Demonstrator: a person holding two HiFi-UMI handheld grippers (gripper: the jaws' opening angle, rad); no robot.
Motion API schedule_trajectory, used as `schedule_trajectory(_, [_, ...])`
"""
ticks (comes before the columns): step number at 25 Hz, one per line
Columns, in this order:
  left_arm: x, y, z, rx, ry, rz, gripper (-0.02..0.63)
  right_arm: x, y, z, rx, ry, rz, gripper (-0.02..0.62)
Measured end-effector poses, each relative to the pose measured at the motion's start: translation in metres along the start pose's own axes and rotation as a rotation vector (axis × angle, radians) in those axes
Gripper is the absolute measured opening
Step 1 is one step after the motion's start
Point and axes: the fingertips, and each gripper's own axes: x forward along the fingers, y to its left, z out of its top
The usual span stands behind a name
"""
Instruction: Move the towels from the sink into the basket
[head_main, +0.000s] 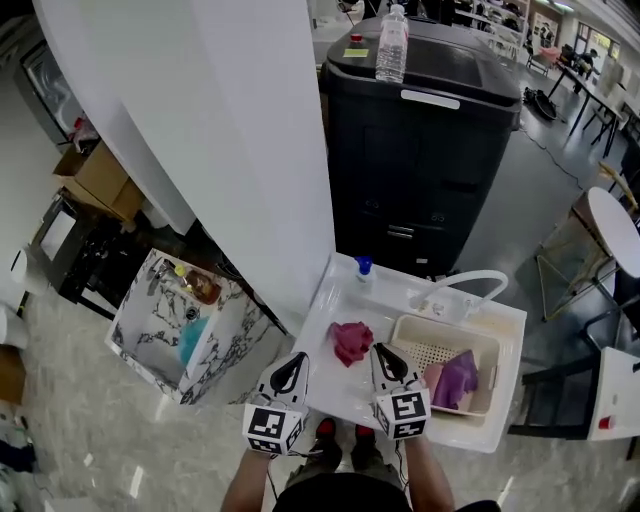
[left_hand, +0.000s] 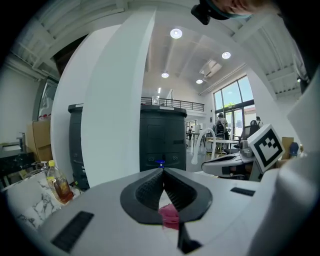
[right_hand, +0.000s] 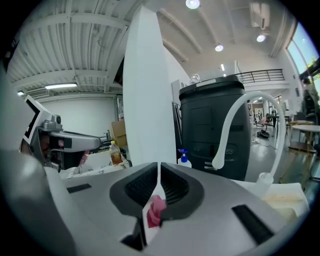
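The crumpled magenta cloth towel (head_main: 350, 342) and the purple cloth towel (head_main: 458, 378) are shown soft and matt, while the white sink (head_main: 330, 305) is finished smooth and glossy and the beige rectangular basket (head_main: 445, 322) is moulded in matt, perforated plastic. The left gripper (left_hand: 163, 171) and right gripper (right_hand: 158, 166) are cased in smooth matt grey plastic, with jaws lined in black ribbed pads. The black cabinet (head_main: 430, 150) is skinned in semi-gloss plastic, and the pale floor (head_main: 100, 440) is polished.

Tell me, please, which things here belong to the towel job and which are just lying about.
Job: red towel, sink, basket, purple towel already in the basket.
Lying about: pump bottle, water bottle, black machine, marble washstand.
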Motion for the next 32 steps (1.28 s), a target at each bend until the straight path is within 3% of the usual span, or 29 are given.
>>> schedule_trajectory(20, [0.033, 0.029, -0.089, -0.133, 0.139, 0.0, 0.008, 0.048, 0.012, -0.087, -0.007, 0.208, 0.047, 0.043])
schedule_trajectory(32, [0.053, 0.04, -0.122, -0.15, 0.206, -0.011, 0.008, 0.07, 0.007, -0.126, 0.028, 0.287, 0.047, 0.043])
